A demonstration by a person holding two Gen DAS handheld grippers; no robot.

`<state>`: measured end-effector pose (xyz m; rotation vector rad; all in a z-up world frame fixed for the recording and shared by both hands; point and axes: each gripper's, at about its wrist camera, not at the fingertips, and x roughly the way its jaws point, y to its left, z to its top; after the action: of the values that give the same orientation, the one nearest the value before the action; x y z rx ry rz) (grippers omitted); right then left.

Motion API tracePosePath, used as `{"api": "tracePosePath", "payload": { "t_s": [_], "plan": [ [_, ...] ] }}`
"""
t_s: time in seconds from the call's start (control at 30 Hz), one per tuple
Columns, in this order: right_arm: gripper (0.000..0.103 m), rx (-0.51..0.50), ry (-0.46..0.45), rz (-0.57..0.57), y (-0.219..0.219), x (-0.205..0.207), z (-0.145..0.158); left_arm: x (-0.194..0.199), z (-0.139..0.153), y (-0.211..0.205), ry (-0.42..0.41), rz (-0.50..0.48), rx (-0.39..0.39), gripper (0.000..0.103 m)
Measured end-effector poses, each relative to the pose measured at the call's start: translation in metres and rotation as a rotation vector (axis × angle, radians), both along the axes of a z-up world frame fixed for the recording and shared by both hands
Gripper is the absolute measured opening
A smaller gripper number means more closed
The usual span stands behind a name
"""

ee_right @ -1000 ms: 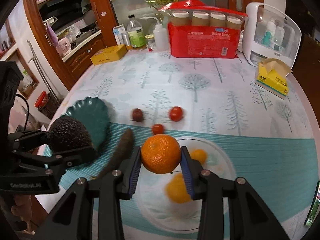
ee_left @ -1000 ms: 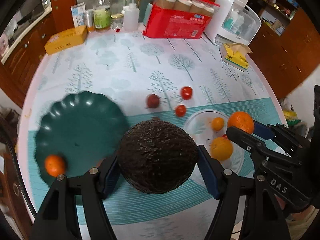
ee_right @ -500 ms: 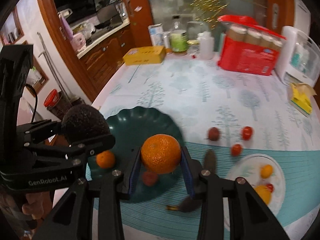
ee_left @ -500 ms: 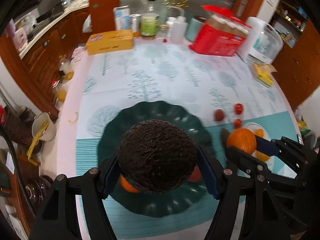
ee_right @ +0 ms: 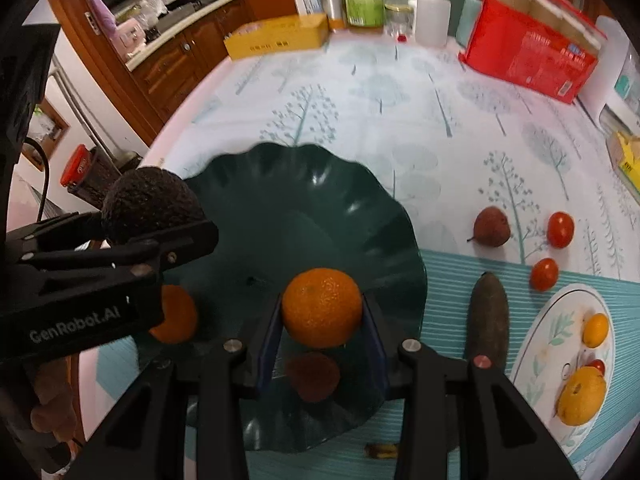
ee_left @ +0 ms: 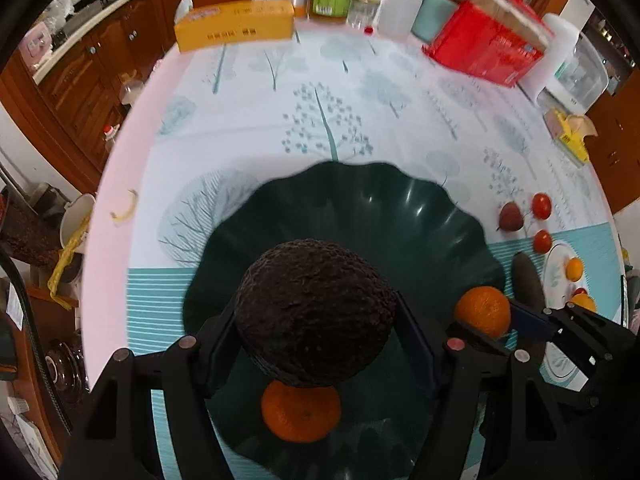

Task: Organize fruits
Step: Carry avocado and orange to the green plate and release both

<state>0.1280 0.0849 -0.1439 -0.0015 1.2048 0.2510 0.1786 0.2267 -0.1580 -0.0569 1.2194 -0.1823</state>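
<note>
The left tool (ee_left: pixel 316 344) is clenched on an avocado (ee_left: pixel 314 314) and the right tool (ee_right: pixel 322 334) on an orange (ee_right: pixel 322 307), both hanging over the green bowl (ee_right: pixel 320 208), most likely so each can be dropped in with the fruit gathered there. I count one orange (ee_left: pixel 301 412) and one dark red fruit (ee_right: pixel 313 376) lying in the bowl. On the counter (ee_right: pixel 400 100) to the right sit a red pear (ee_right: pixel 491 227), two tomatoes (ee_right: pixel 560 229) and a dark long fruit (ee_right: pixel 487 320), while the white plate (ee_right: pixel 536 344) holds two yellow fruits and something small and red.

Tree-print table (ee_right: pixel 440 128): green plate (ee_right: pixel 320 200), white plate (ee_right: pixel 560 312), tomatoes (ee_right: pixel 560 230), yellow box (ee_right: pixel 276 36).
</note>
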Motion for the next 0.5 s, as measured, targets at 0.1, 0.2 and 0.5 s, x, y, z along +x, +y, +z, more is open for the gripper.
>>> {"api": "tracePosePath", "payload": {
  "t_s": [0.1,0.2,0.5],
  "plan": [
    [0.039,-0.001,0.023,-0.010,-0.004,0.006,-0.009,0.004,-0.011,-0.005,0.021,-0.008,0.006,0.070],
    [0.040,-0.009,0.046,-0.012,-0.005,0.012,-0.017,0.007,-0.018,-0.008,0.035,-0.013,0.016,0.070],
    [0.054,-0.036,0.050,0.041,0.003,0.011,-0.024,0.008,-0.009,-0.009,0.003,-0.020,-0.010,0.096]
  ]
}}
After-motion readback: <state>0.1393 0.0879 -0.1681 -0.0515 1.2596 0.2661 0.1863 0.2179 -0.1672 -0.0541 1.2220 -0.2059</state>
